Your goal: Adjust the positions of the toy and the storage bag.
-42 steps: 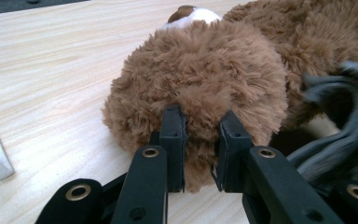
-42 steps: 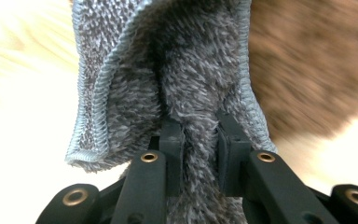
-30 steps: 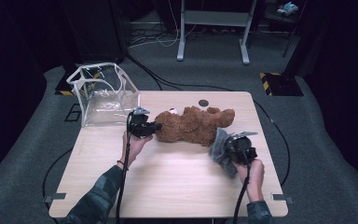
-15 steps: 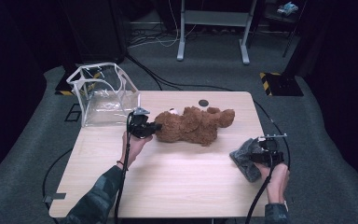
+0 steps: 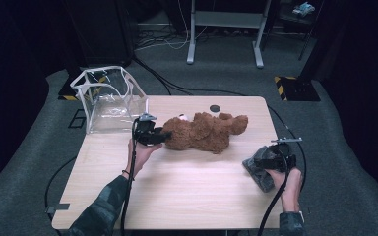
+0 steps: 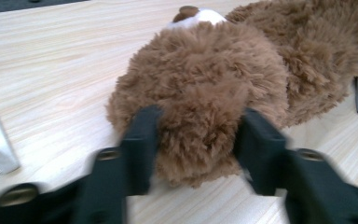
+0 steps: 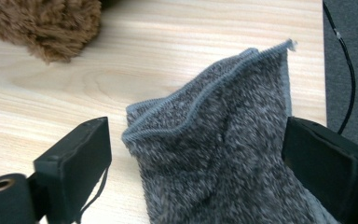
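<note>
While you keep both hands low over the wooden table [image 5: 177, 196], your left gripper [image 5: 158, 135] sits at the 9 o'clock end of the brown teddy bear [image 5: 204, 132], which lies on its side across the table's middle, head toward that gripper. In the left gripper view the two black jaws flank the bear's furry head [image 6: 200, 93]; they have just been opening. The inner faces sit at the fur's edge, one on each side. Fur bulges between them, but whether the pads still press it I cannot tell; motion blur softens both jaws.

Your right gripper [image 5: 268, 162] is at about 4 o'clock from the bear, well apart from it, near the table's right edge. Its jaws have just been opening too and now stand spread wide. In the right gripper view a grey fleecy cloth [image 7: 223, 154] with a stitched hem lies between them on the table, and neither jaw touches it; there is bare gap on the left side, and the right jaw sits just beside the cloth's edge. A tuft of the bear's fur [image 7: 46, 23] shows at 11 o'clock in that view.

A clear plastic bag [image 5: 109, 98] with white edging stands open at 10 o'clock from the bear, by the table's far left corner. A small dark disc [image 5: 215, 108] lies on the table at 12 o'clock from the bear, just beyond it.
</note>
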`<state>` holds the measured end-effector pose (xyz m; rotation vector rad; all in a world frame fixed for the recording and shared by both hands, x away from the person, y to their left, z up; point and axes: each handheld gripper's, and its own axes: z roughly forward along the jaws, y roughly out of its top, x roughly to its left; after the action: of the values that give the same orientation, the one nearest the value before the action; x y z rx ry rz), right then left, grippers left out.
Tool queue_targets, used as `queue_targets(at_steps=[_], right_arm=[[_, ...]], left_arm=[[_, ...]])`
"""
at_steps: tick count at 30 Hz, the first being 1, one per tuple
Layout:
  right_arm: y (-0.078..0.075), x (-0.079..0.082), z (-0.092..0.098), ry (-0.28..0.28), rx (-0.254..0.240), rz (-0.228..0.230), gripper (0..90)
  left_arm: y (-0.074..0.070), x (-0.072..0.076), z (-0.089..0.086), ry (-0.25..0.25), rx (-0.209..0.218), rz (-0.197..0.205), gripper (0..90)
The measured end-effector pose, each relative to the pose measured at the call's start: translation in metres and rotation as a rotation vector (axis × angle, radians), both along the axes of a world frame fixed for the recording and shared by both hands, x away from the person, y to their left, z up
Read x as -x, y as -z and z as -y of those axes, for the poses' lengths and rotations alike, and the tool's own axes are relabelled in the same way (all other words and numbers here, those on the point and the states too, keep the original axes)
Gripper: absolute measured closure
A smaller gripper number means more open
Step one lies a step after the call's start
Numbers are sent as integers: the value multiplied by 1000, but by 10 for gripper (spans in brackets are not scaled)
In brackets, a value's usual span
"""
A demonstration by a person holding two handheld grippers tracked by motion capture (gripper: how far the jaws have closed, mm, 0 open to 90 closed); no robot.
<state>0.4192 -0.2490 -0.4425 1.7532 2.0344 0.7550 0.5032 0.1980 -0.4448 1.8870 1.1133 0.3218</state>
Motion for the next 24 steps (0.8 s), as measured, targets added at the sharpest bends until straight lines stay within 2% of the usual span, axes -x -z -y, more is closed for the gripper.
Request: queue_targets(at_steps=[2, 6, 9, 17, 24], right_arm=[[-1, -2, -3, -17, 1, 5, 47], [-3, -5, -6, -35, -2, 13, 32], [-5, -8, -10, -42, -15, 19, 15], [-11, -20, -23, -95, -33, 42, 0], [-12, -29, -30, -110, -38, 51, 0]], left_arm=[[-4, 2, -1, -7, -5, 21, 317], [-13, 8, 2, 3, -17, 66, 265], [-17, 9, 8, 11, -19, 81, 226], [-25, 5, 34, 48, -35, 76, 153], [-29, 0, 61, 95, -56, 73, 142]])
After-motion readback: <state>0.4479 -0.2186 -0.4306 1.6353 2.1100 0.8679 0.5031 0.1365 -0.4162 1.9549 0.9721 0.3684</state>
